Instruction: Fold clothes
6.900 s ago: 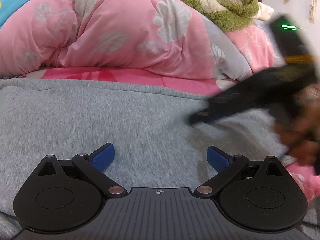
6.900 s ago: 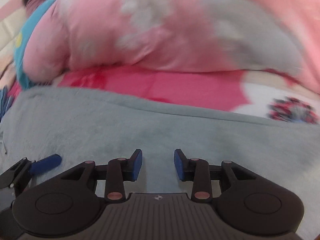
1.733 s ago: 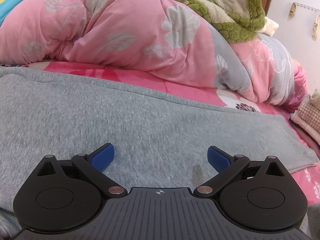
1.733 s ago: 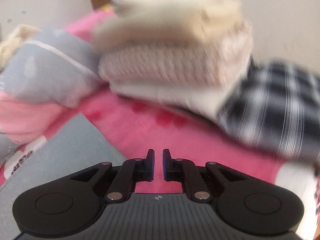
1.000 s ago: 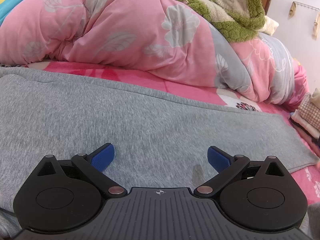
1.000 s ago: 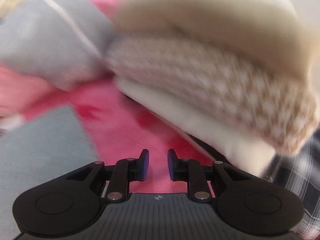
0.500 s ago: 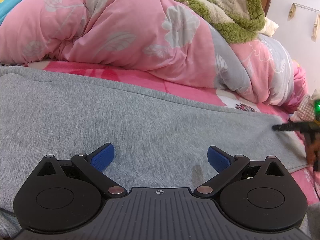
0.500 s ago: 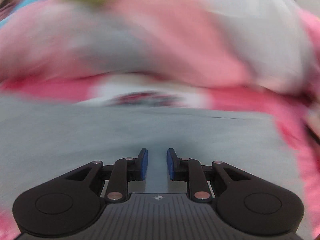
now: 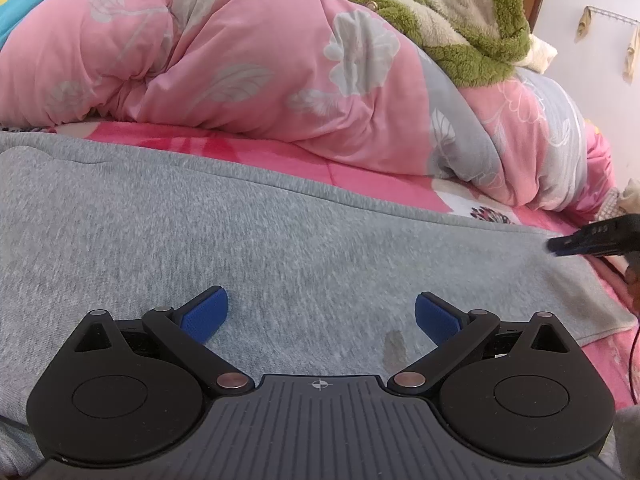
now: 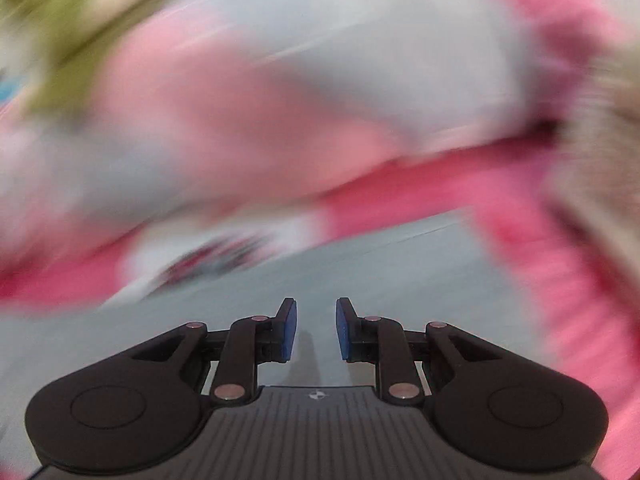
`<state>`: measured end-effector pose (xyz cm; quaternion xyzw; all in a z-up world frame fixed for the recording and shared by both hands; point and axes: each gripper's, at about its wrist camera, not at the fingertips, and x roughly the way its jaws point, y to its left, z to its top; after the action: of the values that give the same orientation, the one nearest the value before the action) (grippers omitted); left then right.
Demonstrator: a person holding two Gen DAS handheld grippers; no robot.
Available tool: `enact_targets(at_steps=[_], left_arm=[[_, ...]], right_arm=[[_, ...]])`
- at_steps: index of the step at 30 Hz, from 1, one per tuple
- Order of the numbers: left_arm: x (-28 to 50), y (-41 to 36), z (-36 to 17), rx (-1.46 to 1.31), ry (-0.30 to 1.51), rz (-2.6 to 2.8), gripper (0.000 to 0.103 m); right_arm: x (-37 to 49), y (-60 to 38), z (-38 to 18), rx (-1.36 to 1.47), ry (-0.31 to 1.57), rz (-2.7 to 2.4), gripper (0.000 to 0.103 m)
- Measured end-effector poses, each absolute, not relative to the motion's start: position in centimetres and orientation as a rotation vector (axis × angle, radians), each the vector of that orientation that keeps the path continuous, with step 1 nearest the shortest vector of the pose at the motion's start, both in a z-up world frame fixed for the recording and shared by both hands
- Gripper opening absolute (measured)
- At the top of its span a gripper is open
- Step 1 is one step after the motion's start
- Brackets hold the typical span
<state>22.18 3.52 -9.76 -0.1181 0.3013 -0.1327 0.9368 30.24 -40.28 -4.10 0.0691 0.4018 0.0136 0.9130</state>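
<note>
A grey garment lies flat and long across the pink bed sheet, with a small dark stain near my left gripper. My left gripper is wide open and empty, low over the garment's middle. My right gripper has its jaws a narrow gap apart with nothing between them, over the garment's right end; this view is badly blurred. It also shows in the left wrist view at the far right, above the garment's end.
A bunched pink flowered quilt with a green fleece on it lies along the far side of the bed. Pink sheet shows beyond the garment. Folded clothes sit at the far right edge.
My right gripper has swung from the folded pile back over the garment's right end, and its jaws have opened slightly. My left gripper has not moved.
</note>
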Motion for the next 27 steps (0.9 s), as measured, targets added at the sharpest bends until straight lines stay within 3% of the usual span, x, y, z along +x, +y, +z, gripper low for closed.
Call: enact_targets(at_steps=[5, 10, 13, 18, 23, 27], left_arm=[[22.2, 3.5, -9.8, -0.243, 0.615, -0.272, 0.101], [22.2, 3.6, -9.8, -0.247, 0.614, -0.273, 0.101], [22.1, 3.6, -9.8, -0.250, 0.613, -0.274, 0.101], [22.2, 3.6, -9.8, -0.248, 0.613, -0.274, 0.101], [22.2, 3.6, -9.7, -0.249, 0.614, -0.274, 0.102], [22.2, 3.7, -9.7, -0.255, 0.612, -0.276, 0.102]], right_arm=[[35.4, -36.1, -6.1, 0.032, 0.900, 0.107, 0.019], [41.2, -47.0, -4.6, 0.092, 0.852, -0.477, 0.025], [38.9, -51.9, -2.8, 0.281, 0.807, -0.625, 0.027], [35.0, -47.7, -0.8, 0.263, 0.804, -0.296, 0.027], [37.2, -38.4, -1.1, -0.029, 0.803, -0.015, 0.027], [36.6, -40.0, -2.5, -0.006, 0.847, -0.049, 0.027]])
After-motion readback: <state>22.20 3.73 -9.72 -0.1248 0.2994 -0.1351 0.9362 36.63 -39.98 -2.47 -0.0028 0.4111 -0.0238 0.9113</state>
